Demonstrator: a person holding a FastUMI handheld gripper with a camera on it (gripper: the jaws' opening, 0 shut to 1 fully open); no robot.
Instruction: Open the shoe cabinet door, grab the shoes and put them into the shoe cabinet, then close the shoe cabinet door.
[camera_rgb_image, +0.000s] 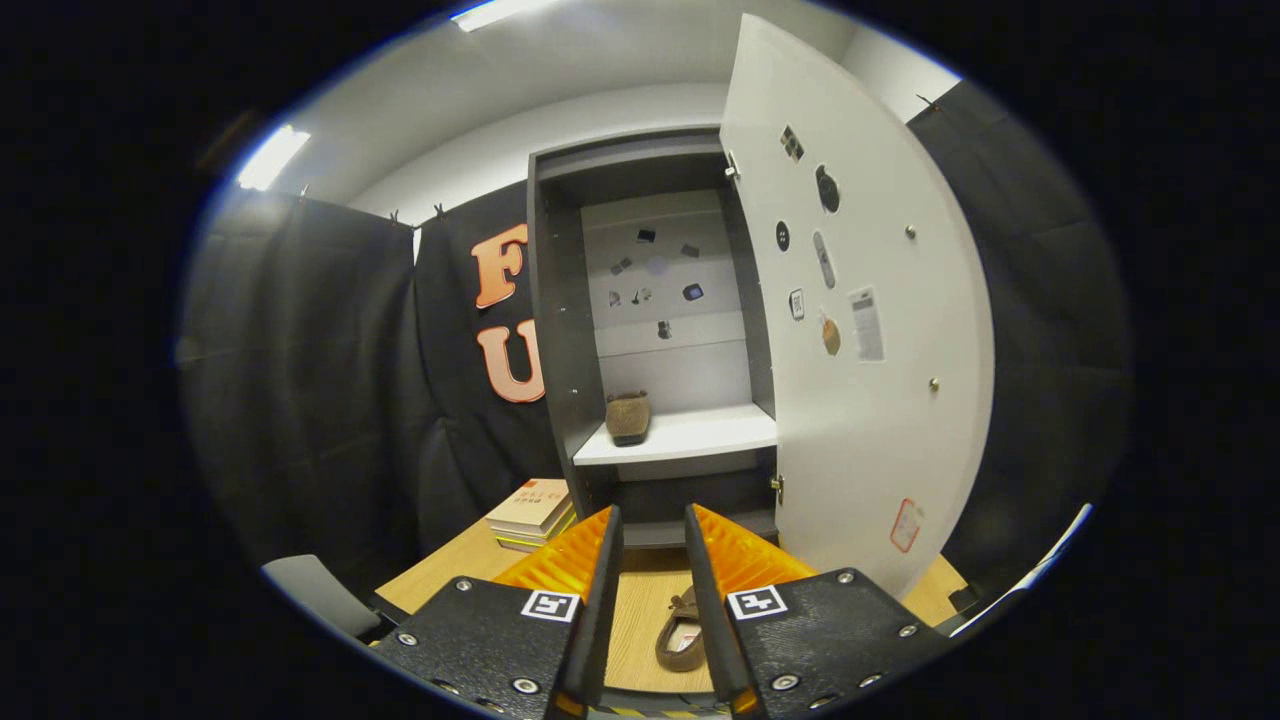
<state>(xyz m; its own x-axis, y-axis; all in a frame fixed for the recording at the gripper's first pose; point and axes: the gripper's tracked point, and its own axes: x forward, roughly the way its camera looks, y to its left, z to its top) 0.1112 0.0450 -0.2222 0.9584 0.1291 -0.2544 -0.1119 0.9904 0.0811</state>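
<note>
Shoes: 1 shelved (628, 417), 1 between gripper (654, 530) fingers (682, 635).

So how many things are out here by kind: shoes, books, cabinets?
Shoes: 2, one on the cabinet shelf, one on the table between the gripper fingers
Book stacks: 1, beside the cabinet; the number of books in it is unclear
Cabinets: 1, door swung open
Total: 4
</note>
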